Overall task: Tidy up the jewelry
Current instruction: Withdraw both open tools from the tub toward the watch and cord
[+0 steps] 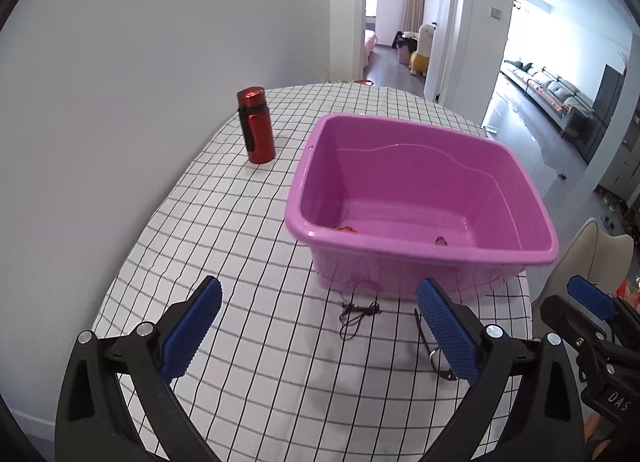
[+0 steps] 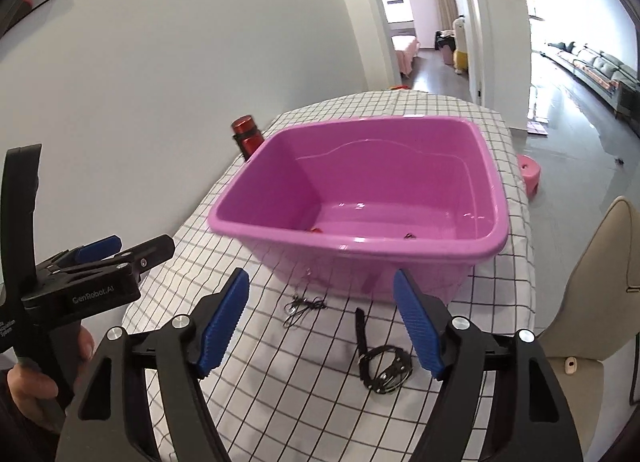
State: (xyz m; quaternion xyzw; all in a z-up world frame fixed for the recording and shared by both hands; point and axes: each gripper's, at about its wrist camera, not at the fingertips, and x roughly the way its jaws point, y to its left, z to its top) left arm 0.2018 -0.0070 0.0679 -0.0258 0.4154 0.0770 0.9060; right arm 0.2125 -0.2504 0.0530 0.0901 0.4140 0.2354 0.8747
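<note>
A checked tablecloth point(image 1: 240, 246) covers the table, and a pink plastic tub point(image 1: 420, 198) stands on it toward the right edge, with a red flask point(image 1: 256, 126) upright well to its left near the wall-side edge. Inside the tub, against its near wall, lie two small pieces: a reddish-orange one point(image 1: 347, 228) toward the near left corner and a small dark ring-like one point(image 1: 440, 240) further right; what exactly they are is too small to tell. On the cloth just in front of the tub's near wall lies a thin dark necklace point(image 2: 302, 308) in a loose tangle, and to its right, nearer the table's near edge, a black strap bracelet point(image 2: 382, 366) with metal fittings. The left gripper point(image 1: 320, 338) hovers above the cloth with its blue pads spread wide and nothing between them; the necklace shows in the gap beyond them. The right gripper point(image 2: 322, 326) is also spread apart and holds nothing, with the bracelet lying just inside its right pad. A hand point(image 2: 36, 378) grips the left gripper's handle.
</note>
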